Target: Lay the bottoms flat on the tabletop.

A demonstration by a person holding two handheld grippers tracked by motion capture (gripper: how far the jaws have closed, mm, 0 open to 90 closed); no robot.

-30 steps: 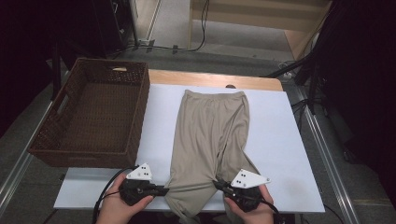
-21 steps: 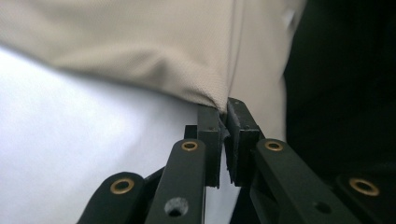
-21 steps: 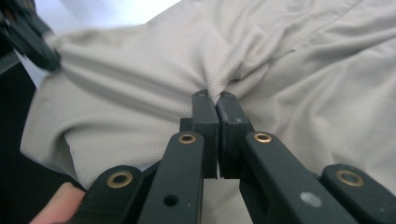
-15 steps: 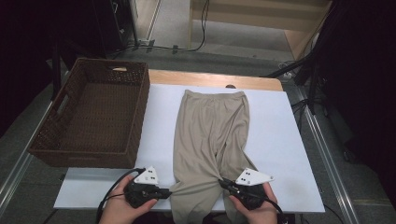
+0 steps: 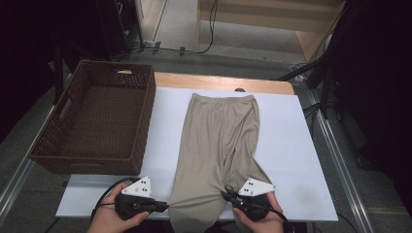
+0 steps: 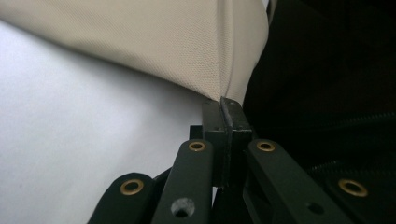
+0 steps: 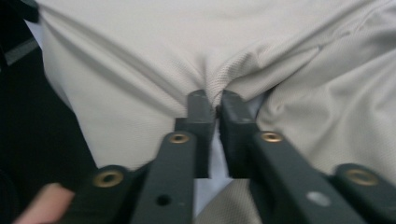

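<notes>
Beige trousers (image 5: pixel 218 145) lie lengthwise on the white table top (image 5: pixel 291 145), waistband at the far end and legs toward me. My left gripper (image 5: pixel 165 206) is at the near edge, shut on the left leg's side edge; its own view shows the jaws (image 6: pixel 224 100) tight on the cloth (image 6: pixel 140 42). My right gripper (image 5: pixel 226 195) holds a puckered fold of the right leg's inner edge. Its jaws (image 7: pixel 217 105) have just been opening a little, with the fabric (image 7: pixel 163 51) still pinched at the tips.
A dark brown wicker basket (image 5: pixel 97 121) stands on the left of the table, beside the trousers. A wooden strip (image 5: pixel 204 80) runs along the far edge. Cables cross the floor beyond it. Bare white surface lies right of the trousers.
The left hand has slid slightly left and toward the near edge with the cloth. The right hand has stayed in place, and the trousers lie as before.
</notes>
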